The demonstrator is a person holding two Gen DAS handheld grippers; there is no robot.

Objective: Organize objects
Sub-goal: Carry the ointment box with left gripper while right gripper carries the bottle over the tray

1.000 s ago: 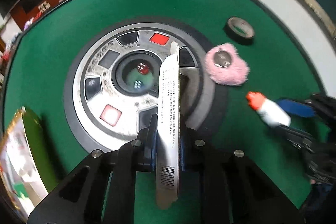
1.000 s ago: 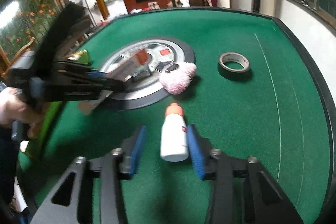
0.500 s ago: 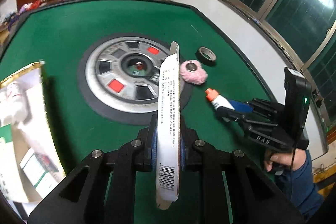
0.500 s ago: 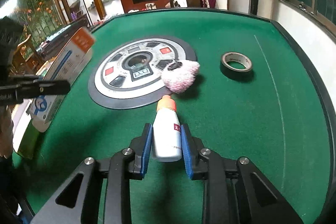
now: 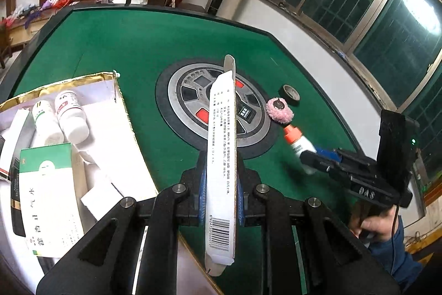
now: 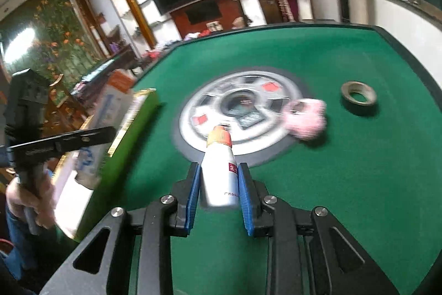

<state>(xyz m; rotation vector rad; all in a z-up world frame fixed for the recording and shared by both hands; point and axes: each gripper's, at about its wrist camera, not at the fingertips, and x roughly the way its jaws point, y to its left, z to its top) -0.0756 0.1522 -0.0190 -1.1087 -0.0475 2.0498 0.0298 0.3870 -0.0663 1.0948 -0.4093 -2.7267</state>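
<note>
Left wrist view: left gripper (image 5: 221,192) clamped tight on a flat white carton (image 5: 222,156), held edge-on, barcode at the near end, far end reaching out over the round grey hub (image 5: 190,104) in the middle of the green table (image 5: 116,46). Lower left, an open gold-rimmed box (image 5: 121,107) with two white bottles (image 5: 59,118) lying side by side and a green-and-white packet (image 5: 47,195) nearer the camera. Right of the hub, a pink fluffy puff (image 5: 279,111) and, just beyond it, a roll of dark tape (image 5: 291,93). Further right, right gripper (image 5: 317,155) gripped by a hand (image 5: 378,226) in a blue sleeve, closed on a white bottle with an orange cap (image 5: 299,141). Right wrist view, blurred: right gripper (image 6: 219,184) shut on the same bottle (image 6: 219,176), blue pads pressing both sides, cap pointing toward the hub (image 6: 240,112). Puff (image 6: 305,120) and tape (image 6: 359,96) to the right, well apart. Green-sided box (image 6: 124,145) at left, left gripper (image 6: 105,132) above it; carton (image 6: 110,112) behind it.
</note>
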